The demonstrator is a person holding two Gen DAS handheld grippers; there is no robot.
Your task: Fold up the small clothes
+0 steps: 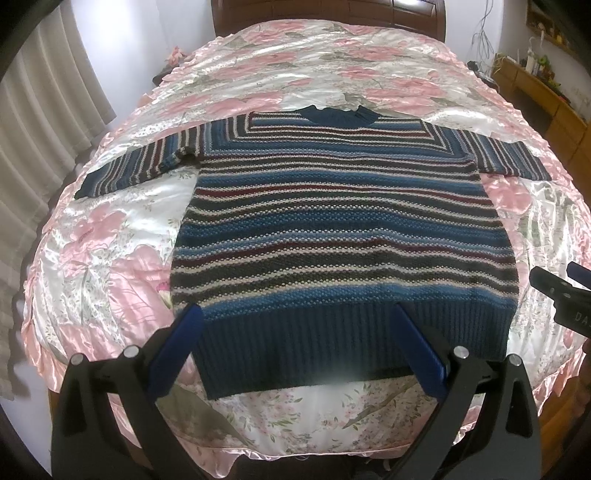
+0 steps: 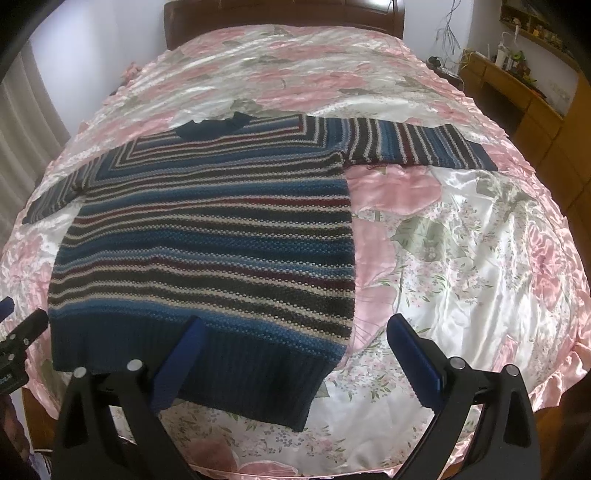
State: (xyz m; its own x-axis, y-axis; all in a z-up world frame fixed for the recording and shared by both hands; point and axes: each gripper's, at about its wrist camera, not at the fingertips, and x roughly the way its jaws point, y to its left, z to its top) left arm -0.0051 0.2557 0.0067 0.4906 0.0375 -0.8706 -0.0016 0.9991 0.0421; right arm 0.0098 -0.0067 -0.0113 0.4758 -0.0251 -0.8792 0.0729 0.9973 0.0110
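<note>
one striped knit sweater (image 1: 343,229) with two sleeves spread out, one bed (image 1: 110,266) under one floral satin cover, two claws, left claw (image 1: 295,350), right claw (image 2: 295,354), each with two blue fingers

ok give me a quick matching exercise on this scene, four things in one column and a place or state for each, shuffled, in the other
Things:
1. striped sweater
2. sweater collar
3. left gripper
4. wooden desk

Places or states:
a. open, above the ribbed hem
b. spread flat on the floral bedspread, sleeves out
c. against the wall, right of the bed
d. at the end nearest the headboard

Pairs: 1-b, 2-d, 3-a, 4-c
</note>
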